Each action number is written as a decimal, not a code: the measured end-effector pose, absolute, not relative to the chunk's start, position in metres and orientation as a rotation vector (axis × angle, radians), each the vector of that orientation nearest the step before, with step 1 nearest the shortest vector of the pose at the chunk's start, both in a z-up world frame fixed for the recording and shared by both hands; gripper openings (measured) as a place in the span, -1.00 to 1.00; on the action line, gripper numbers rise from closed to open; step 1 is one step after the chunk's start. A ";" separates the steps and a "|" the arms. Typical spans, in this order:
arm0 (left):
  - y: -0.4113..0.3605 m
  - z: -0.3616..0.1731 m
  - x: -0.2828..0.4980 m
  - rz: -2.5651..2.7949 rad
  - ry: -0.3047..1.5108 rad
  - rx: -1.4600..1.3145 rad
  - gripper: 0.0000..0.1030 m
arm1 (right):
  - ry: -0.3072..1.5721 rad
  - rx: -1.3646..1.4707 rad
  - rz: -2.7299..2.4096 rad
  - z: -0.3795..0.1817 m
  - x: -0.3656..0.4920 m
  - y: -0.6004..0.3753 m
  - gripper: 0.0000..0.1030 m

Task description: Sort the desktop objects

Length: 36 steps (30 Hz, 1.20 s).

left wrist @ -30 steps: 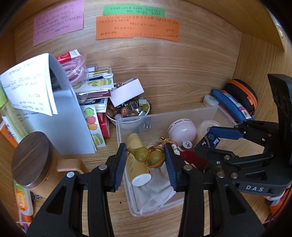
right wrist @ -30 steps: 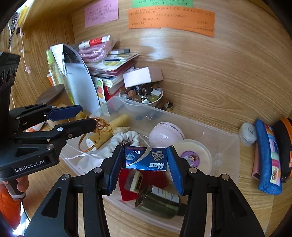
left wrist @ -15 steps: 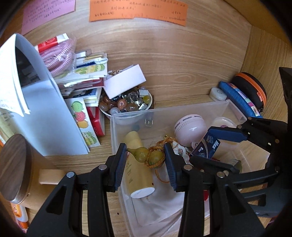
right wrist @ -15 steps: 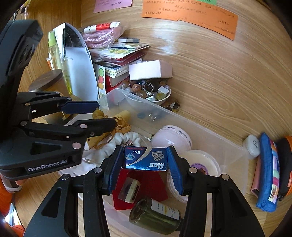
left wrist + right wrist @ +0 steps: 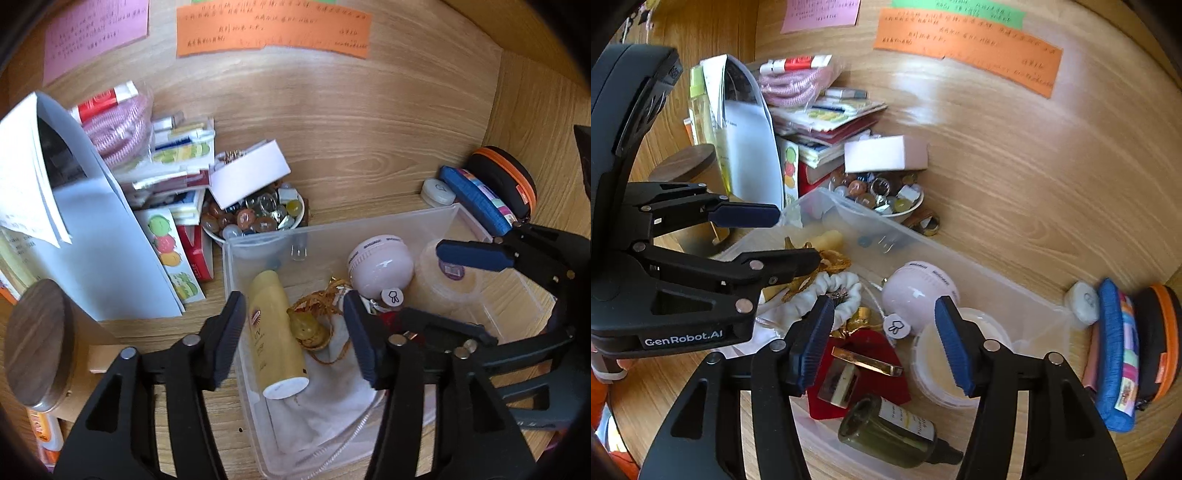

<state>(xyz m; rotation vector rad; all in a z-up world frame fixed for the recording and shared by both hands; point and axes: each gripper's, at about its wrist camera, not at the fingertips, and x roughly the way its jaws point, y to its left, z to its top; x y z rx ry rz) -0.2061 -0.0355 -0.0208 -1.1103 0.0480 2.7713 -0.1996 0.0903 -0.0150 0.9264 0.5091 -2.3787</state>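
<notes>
The left gripper hangs over the clear bin's left end, its jaws opening, pads clear of the one small gourd charm lying there beside one UV tube, whose long axis runs near to far, cap nearest. To the right, the right gripper is likewise opening, empty, above one red pouch and one dark bottle lying on its side, tip pointing right.

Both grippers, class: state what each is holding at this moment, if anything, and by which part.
Nothing is held. The left gripper has its jaws opening over the gourd charm, pads clear of it; the right gripper is opening with nothing between its pads.
</notes>
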 end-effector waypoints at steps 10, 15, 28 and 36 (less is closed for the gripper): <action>-0.030 0.000 -0.183 2.826 0.067 -1.032 0.44 | 0.497 0.878 -2.472 0.004 -0.181 0.116 0.31; -0.024 0.012 -0.168 2.870 0.069 -0.985 0.80 | 0.435 0.869 -2.539 0.014 -0.172 0.134 0.53; -0.011 0.045 -0.107 3.022 0.041 -0.790 0.98 | 0.193 0.798 -2.704 0.040 -0.126 0.174 0.83; -0.005 0.042 -0.079 3.078 0.016 -0.721 0.99 | 0.159 0.745 -2.771 0.035 -0.097 0.182 0.99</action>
